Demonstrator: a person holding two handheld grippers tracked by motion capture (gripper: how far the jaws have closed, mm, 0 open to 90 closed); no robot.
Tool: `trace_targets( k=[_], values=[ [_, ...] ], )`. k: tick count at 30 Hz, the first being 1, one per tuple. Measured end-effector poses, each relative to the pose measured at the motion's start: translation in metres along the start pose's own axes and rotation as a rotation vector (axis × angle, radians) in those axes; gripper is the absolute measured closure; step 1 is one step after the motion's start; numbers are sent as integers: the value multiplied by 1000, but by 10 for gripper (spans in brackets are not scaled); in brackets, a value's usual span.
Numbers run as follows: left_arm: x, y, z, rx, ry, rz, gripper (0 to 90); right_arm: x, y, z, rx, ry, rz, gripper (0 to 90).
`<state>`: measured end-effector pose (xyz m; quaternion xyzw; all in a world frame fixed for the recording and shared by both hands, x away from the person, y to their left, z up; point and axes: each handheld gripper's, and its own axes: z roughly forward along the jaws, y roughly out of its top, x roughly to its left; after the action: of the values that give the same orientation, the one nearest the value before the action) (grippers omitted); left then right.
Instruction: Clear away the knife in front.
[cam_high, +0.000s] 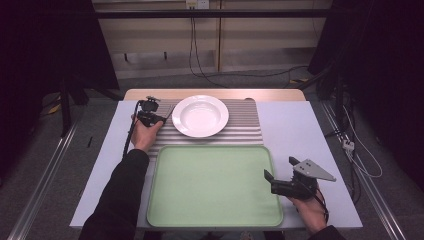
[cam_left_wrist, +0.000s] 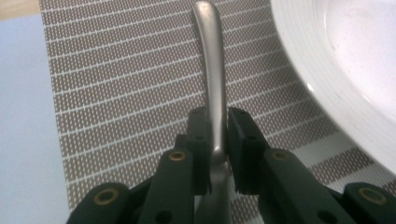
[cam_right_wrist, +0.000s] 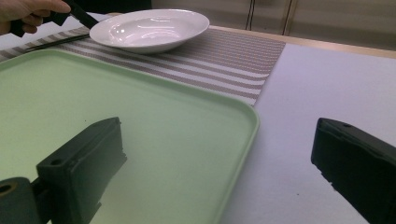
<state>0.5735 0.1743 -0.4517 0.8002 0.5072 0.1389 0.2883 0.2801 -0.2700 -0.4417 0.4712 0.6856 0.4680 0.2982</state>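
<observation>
Slim silver metal utensil handle (cam_left_wrist: 214, 79): was clamped between the closed left gripper (cam_left_wrist: 217, 140) jaws, on striped grey placemat (cam_left_wrist: 130, 84), left of white ceramic plate (cam_high: 200, 116). Right gripper (cam_right_wrist: 215, 163): was held wide apart at the green plastic tray (cam_right_wrist: 140, 135).

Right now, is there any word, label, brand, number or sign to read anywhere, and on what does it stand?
None: no readable text on the plate, the tray, the striped mat, the metal handle or the table.
Wall outlet plate: too small to tell any marking.
</observation>
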Motion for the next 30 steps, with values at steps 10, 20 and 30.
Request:
trace_targets(
  k=[10,20,30],
  values=[
    [1,-19,-14,-12,-35,-8,798,1,0,0,2,0,-1,21],
    [-3,-28,-24,24,-38,25,778,1,0,0,-1,3,0,22],
    [-6,-17,-16,32,-15,37,765,2,0,1,0,12,-2,22]
  ],
)
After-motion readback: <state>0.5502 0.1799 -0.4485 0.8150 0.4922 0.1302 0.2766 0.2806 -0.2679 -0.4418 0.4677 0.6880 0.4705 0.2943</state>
